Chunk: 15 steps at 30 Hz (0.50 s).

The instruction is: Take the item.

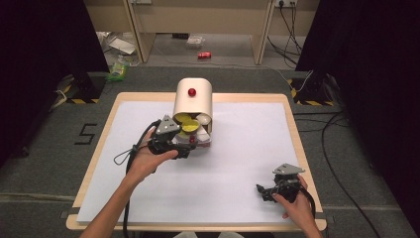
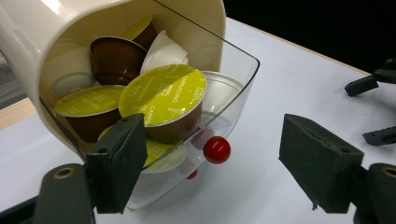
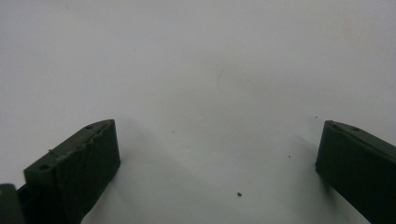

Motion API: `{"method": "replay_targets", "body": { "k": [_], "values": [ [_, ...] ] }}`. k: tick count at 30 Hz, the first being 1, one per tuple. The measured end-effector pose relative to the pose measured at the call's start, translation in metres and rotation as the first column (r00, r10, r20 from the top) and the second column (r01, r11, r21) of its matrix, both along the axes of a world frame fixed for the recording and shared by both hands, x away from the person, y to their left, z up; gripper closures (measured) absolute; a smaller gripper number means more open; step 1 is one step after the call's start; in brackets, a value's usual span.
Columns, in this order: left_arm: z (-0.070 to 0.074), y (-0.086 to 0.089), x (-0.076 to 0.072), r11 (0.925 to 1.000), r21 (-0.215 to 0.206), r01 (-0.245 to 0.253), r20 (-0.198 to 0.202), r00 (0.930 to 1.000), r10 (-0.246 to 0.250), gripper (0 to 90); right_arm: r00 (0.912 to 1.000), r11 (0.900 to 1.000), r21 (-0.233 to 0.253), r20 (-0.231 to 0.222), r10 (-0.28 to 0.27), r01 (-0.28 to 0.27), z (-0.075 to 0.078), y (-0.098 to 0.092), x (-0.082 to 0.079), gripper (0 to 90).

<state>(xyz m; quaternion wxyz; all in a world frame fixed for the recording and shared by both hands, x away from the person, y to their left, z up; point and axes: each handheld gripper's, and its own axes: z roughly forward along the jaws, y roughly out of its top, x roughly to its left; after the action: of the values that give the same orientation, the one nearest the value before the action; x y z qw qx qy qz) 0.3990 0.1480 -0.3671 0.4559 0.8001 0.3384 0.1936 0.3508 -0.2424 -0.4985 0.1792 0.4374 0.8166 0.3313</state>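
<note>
We hold the left gripper (image 2: 212,163) with jaws wide at the clear drawer (image 2: 233,95) of coffee capsules (image 2: 163,93); the right gripper (image 1: 267,191) rests wide open on the white sheet (image 3: 210,70).

Wide open white bench (image 1: 233,168) between the left hand-held gripper (image 1: 185,148) and the right hand-held gripper (image 1: 267,192). Blocked ahead of the left one by the cream capsule dispenser (image 1: 193,101) and its clear drawer (image 2: 233,100), pulled out and crowded with capsules (image 2: 163,93). Red knob (image 2: 216,150) jutting between the spread jaws. Bare surface under the right one.
</note>
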Motion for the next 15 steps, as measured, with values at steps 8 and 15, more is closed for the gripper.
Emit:
{"method": "replay_targets", "body": {
  "k": [8, 15],
  "values": [
    [-0.003, 0.0, -0.007, 0.9999, -0.008, -0.009, 0.015, 0.9998, 0.009, 23.2, 1.0, 1.0, -0.003, 0.004, 0.003, -0.003, 0.0, 0.0, 0.0, 0.1],
    [-0.005, 0.0, -0.013, 0.9998, -0.014, -0.014, 0.023, 0.9996, 0.014, 23.5, 1.0, 1.0, -0.003, 0.003, 0.003, -0.003, 0.0, 0.0, 0.0, 0.1]
  ]
}}
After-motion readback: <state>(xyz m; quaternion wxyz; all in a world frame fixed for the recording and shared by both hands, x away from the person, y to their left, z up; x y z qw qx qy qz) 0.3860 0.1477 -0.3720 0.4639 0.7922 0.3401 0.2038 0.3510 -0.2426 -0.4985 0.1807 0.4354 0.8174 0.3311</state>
